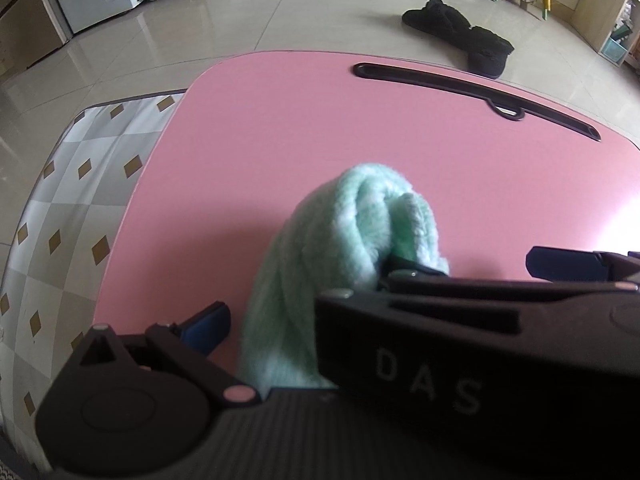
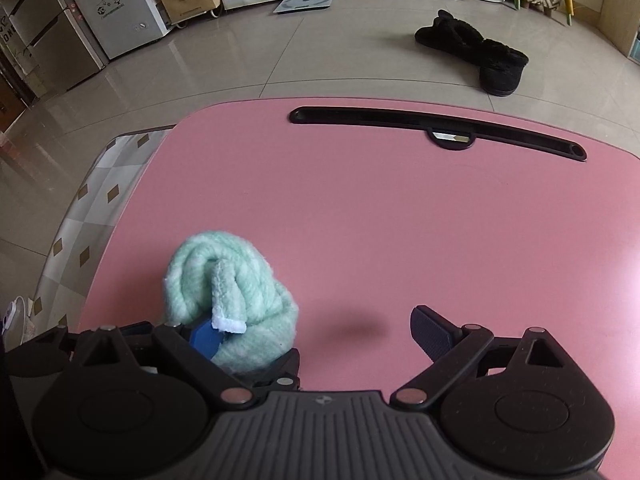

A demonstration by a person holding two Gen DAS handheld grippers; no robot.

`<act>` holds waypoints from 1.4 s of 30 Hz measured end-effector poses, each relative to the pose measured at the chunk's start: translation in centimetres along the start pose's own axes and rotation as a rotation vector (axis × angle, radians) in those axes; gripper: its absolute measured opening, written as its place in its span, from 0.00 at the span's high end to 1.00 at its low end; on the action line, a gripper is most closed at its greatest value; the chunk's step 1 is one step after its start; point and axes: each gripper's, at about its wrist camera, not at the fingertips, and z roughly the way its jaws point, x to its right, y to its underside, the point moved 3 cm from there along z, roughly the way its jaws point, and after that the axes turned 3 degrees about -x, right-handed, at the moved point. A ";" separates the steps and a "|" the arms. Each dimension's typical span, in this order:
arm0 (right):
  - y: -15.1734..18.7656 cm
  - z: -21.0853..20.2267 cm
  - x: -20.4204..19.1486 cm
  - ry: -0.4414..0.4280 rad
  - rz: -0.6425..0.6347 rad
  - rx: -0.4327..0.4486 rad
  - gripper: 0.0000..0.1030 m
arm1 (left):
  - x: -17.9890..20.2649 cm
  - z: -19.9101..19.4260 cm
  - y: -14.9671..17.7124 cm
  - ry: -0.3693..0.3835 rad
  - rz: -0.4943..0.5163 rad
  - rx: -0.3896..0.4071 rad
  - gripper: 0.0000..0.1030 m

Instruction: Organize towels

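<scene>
Partly hidden: mint towel behind fingers.

You have one mint-green fluffy towel, rolled into a loose bundle with a white-edged corner sticking out, lying on the pink bench near its left edge.

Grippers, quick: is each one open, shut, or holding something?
Left gripper: open, its visible finger clear of the green towel, holding nothing.
Right gripper: open, one pad against the towel, nothing gripped.
</scene>
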 end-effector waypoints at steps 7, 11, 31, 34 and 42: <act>-0.1 0.2 -1.3 -0.010 -0.029 -0.007 0.08 | -1.2 -0.1 0.2 -0.006 -0.017 -0.006 0.00; 0.0 0.2 -1.9 -0.017 -0.046 -0.011 0.08 | -1.9 -0.2 0.5 -0.009 -0.027 -0.014 0.00; -0.1 0.8 -4.5 -0.042 -0.089 -0.029 0.08 | -4.4 -0.3 0.9 -0.036 -0.105 -0.030 0.00; -0.2 1.0 -5.0 -0.044 -0.095 -0.029 0.08 | -5.0 -0.3 0.9 -0.042 -0.122 -0.031 0.00; -0.4 1.3 -6.1 -0.058 -0.125 -0.036 0.08 | -6.2 -0.3 0.8 -0.053 -0.154 -0.032 0.00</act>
